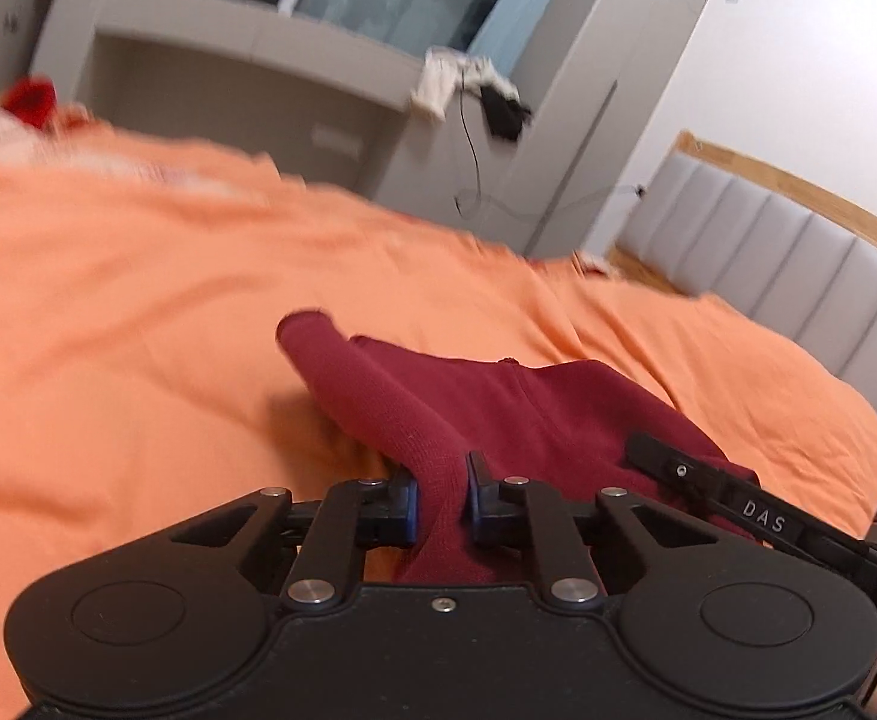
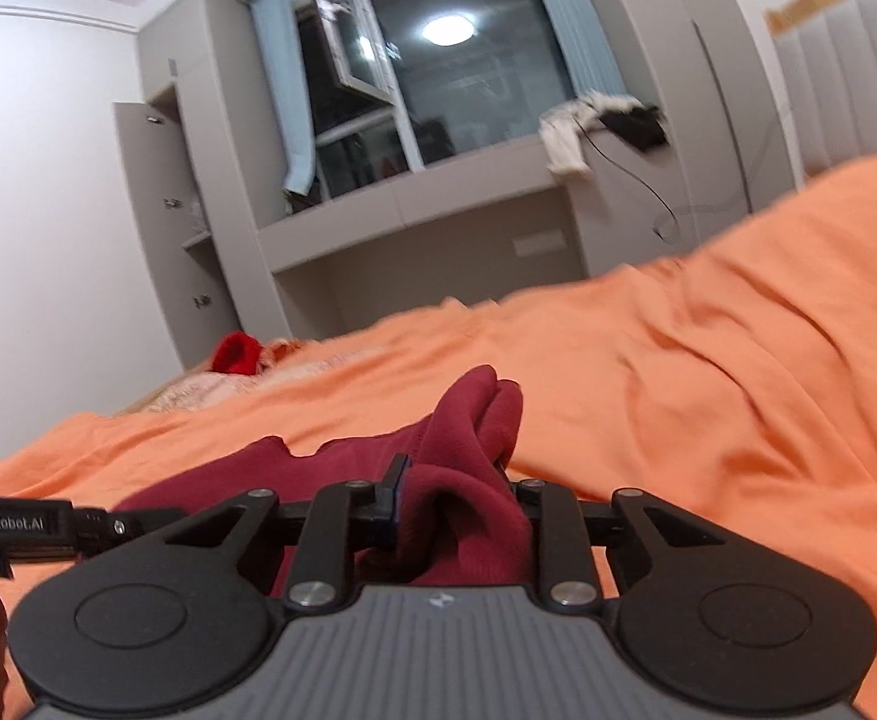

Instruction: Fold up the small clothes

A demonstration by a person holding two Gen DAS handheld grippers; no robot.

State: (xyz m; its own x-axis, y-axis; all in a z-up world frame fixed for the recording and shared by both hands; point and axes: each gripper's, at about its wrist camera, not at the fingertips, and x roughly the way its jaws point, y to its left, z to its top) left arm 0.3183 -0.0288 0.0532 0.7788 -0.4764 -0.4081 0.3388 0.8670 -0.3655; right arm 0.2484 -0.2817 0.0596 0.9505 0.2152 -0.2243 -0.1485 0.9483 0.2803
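Left tool (image 1: 442, 495): black, blue pads (image 1: 410, 510); clamped on a bunched edge of the garment (image 1: 498, 402).

Right tool (image 2: 453, 501): black with grey body; clamped on a thick gather of the same garment (image 2: 462, 438). Its tip shows at the right edge of the left view, touching the cloth.

Garment: small, dark red knit, one piece. Near edge is pinched at two points by the two tools and sits off the bed; the rest trails forward and down onto the sheet (image 1: 138, 330). A tube-like part, sleeve or leg (cannot tell which), sticks out ahead in the left view. In the right view a rounded lump of cloth rises just beyond the pads. Shape crumpled, no flat fold visible.

Sheet: orange, creased, covers the bed.

Headboard (image 1: 768, 252): grey padded panels, wood trim, at the right.

Further items: bright red cloth (image 2: 236, 354) and a pale patterned piece at the far end of the bed, well apart from the garment.

Background: grey cabinet and ledge with light and dark cloth (image 2: 594, 120) and a cord; window (image 2: 438, 60) above.

Progress, judged: early. Garment gripped and raised, not yet spread or folded. The far pieces appear unfolded.
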